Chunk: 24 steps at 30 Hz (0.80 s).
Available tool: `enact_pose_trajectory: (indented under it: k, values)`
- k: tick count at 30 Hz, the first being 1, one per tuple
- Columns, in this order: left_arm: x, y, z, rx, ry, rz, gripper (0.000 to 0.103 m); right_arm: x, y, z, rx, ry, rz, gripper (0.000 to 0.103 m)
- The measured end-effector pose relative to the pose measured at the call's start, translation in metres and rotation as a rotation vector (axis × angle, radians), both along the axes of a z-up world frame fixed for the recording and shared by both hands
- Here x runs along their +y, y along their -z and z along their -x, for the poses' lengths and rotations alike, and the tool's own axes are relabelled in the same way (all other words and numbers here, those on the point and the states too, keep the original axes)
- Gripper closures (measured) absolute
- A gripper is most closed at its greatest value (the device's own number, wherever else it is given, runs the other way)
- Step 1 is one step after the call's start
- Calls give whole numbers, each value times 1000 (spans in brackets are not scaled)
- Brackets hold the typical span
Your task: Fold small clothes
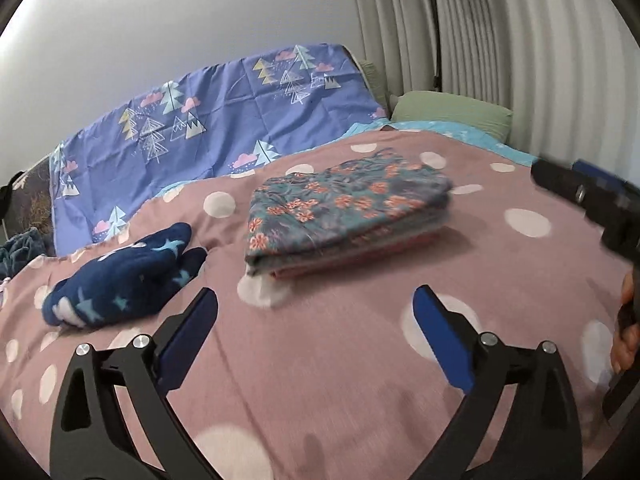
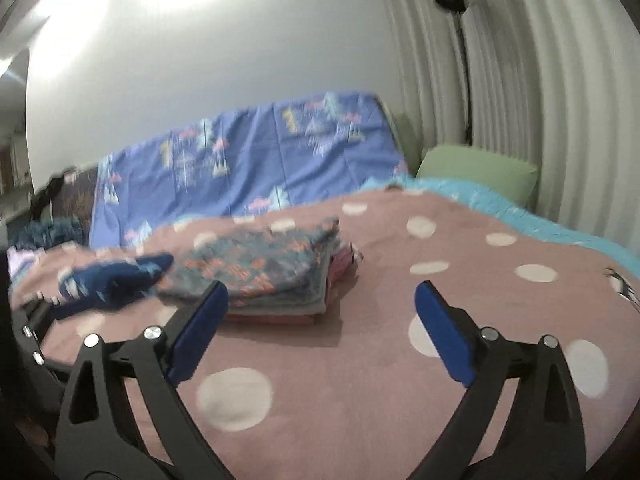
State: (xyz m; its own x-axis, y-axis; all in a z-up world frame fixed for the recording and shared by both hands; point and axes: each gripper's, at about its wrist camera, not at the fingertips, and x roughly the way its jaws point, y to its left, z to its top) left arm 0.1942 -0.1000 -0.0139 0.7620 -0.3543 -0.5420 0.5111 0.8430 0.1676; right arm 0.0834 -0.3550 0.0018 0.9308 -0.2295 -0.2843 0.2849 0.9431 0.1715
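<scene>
A folded stack of small clothes, topped by a teal floral garment (image 1: 344, 216) (image 2: 264, 276), lies on the pink polka-dot bedspread (image 1: 340, 380) (image 2: 360, 392). To its left a navy garment with star print (image 1: 124, 276) (image 2: 112, 280) lies crumpled. My left gripper (image 1: 316, 292) hovers open over bare bedspread just in front of the stack, with nothing between its blue pads. My right gripper (image 2: 322, 286) is open too, empty, near the stack's right front corner. It also shows at the right edge of the left wrist view, as the right gripper (image 1: 600, 204) held by a hand (image 1: 626, 320).
A purple sheet with tree prints (image 1: 224, 120) drapes along the wall behind the bed. A green pillow (image 1: 452, 112) and a turquoise blanket edge (image 2: 560, 232) lie at the far right. A floor lamp (image 2: 460, 40) stands by the white curtain (image 1: 520, 60). Dark teal fabric (image 1: 20, 248) sits far left.
</scene>
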Motion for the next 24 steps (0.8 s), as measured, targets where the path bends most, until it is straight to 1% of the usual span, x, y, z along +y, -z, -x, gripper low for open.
enact_pose_trajectory:
  k: [3, 6, 8, 13, 18, 21, 24]
  values:
    - [13, -19, 29, -17, -12, 45, 2, 7, -17, 30, -33, 13, -32, 4]
    - [29, -37, 59, -52, -41, 83, 2, 16, -34, 56, -45, -10, -42, 4]
    - [38, -49, 75, -69, -51, 106, 2, 25, -46, 72, -44, -34, -17, 4]
    - [60, -78, 120, -125, -65, 158, 1, 54, -65, 109, -51, -38, 77, 4]
    - [80, -90, 154, -149, -92, 195, 1, 66, -69, 142, -70, -57, 77, 2]
    - [92, -89, 168, -152, -127, 201, 1, 69, -63, 155, -48, -46, 94, 2]
    - [102, -86, 182, -157, -143, 202, 1, 73, -56, 165, -29, -31, 112, 2]
